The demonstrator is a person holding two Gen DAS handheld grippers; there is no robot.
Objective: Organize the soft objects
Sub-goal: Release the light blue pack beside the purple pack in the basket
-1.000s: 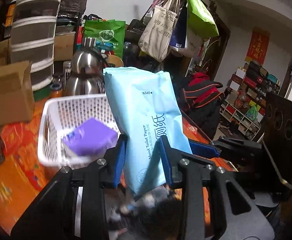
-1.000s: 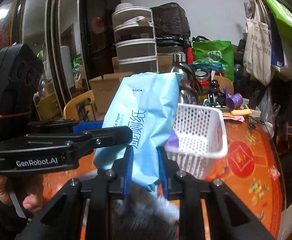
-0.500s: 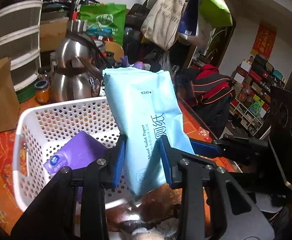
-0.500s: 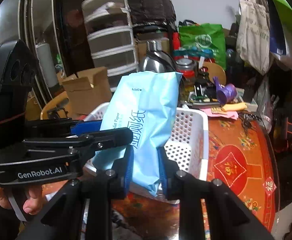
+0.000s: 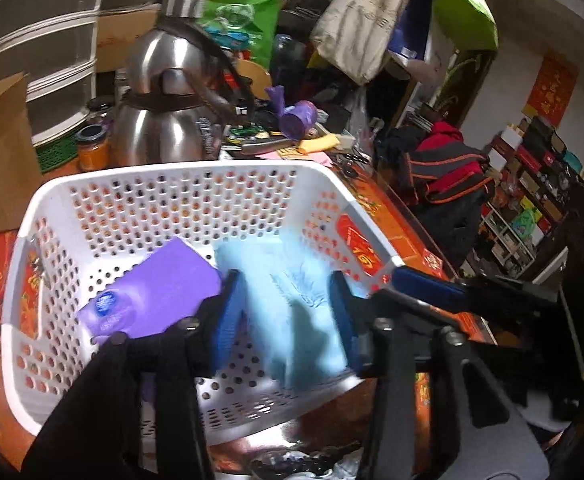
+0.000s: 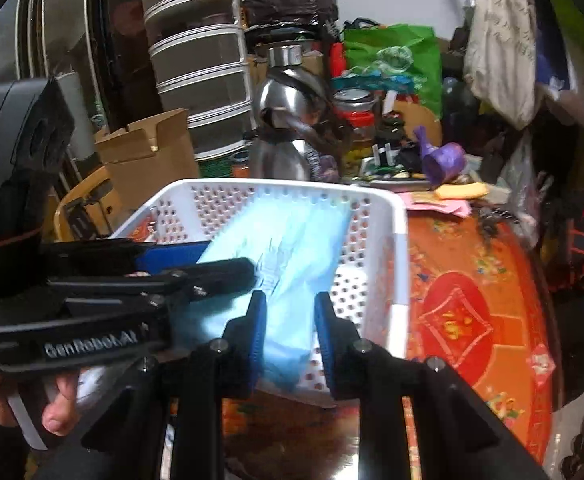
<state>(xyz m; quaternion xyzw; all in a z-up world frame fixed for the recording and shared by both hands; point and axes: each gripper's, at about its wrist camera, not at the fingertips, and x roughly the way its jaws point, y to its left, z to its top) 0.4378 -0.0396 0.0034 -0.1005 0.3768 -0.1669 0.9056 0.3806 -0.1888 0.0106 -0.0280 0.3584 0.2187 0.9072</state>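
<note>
Pale-blue wipes pack (image 5: 292, 292), soft, light, slippery film, lying blurred in white basket (image 5: 196, 172) right of purple pack (image 5: 152, 292). Left tongs (image 5: 288, 312) and right tongs (image 6: 288, 328) spread, gripping nothing. Best pinched across short edge.

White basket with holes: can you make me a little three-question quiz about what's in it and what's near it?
1. True or false: the purple rectangular tissue pack lies inside the white perforated plastic basket.
2. What stands just behind the basket? A: a shiny steel kettle. B: a red bucket. C: a glass vase.
3. Fill in: in the left wrist view, the light blue soft wipes pack lies in the basket to the ___ of the purple pack.

Key: 1 true; 2 A; 3 right.
</note>
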